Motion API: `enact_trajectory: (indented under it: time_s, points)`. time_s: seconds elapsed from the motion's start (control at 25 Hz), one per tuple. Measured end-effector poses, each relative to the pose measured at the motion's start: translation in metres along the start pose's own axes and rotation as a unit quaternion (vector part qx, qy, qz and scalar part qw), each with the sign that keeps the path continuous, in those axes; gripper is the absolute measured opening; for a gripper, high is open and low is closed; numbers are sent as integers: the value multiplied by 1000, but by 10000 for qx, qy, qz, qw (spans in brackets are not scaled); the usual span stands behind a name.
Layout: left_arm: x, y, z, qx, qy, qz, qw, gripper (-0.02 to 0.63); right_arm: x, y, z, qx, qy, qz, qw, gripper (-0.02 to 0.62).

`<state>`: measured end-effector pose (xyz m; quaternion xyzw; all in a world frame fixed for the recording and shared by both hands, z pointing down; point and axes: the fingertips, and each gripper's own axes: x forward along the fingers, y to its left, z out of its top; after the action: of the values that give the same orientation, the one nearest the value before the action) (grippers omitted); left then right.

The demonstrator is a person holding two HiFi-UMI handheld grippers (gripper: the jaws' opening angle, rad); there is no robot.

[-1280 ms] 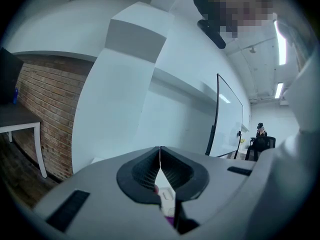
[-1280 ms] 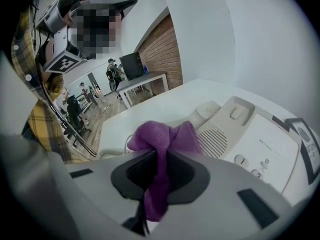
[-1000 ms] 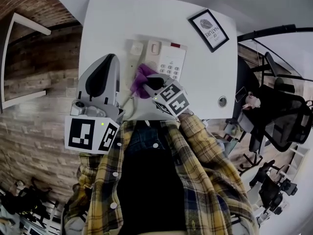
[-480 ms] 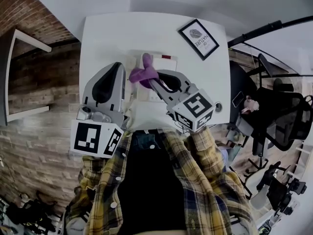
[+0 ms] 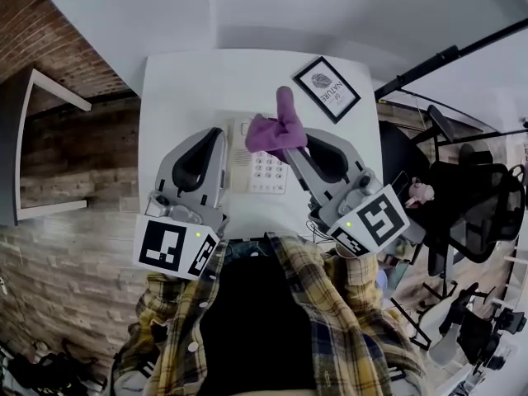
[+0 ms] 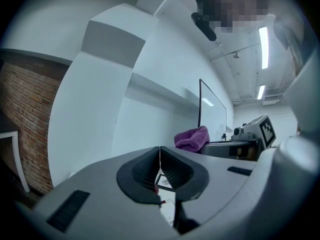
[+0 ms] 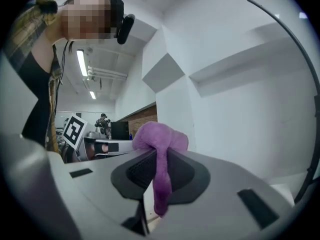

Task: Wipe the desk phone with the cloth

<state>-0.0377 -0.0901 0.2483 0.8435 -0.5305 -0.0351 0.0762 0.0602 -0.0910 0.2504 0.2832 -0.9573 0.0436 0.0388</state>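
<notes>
**Asker:** Where is the cloth, and what has hold of it?

**Me:** My right gripper [image 7: 159, 171] is clamped on the purple cloth [image 7: 160, 139]. One fold runs down between the jaws and a soft bunch puffs out above them. Seen from my head, the cloth hangs over the 12 o'clock end of the desk phone [image 5: 262, 170]. I judge it lifted clear rather than pressing.

**Asker:** And the other gripper?

**Me:** My left gripper [image 6: 160, 166] is closed on nothing, its jaws meeting in a thin line. It hovers at 9 o'clock of the phone, just beside it.

**Asker:** How will these things handle?

**Me:** The cloth is limp and light, so it will drape and drag. The bunch beyond the jaws is the part to wipe with, and the pinch on it looks secure. The phone is hard plastic and probably light enough to slide on the smooth white table [image 5: 177, 89]. I'd press gently, and I could steady it from the 9 o'clock side.

**Asker:** What room is there?

**Me:** Bare table lies beyond the phone at 12 o'clock. A framed print [image 5: 327, 89] lies at 1 o'clock, near the cloth but apart from it. The table's edge drops away at 9 o'clock, past my left gripper. The near edge is at 6 o'clock, against my body. An office chair [image 5: 462, 196] stands off the table at 3 o'clock.
</notes>
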Motion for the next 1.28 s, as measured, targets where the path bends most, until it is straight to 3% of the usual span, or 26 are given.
enact_trajectory:
  time_s: [1.28]
  points:
    - [3, -16, 7, 140, -12, -222, 9997, 17, -12, 5, 2, -122, -141, -130, 9997, 58]
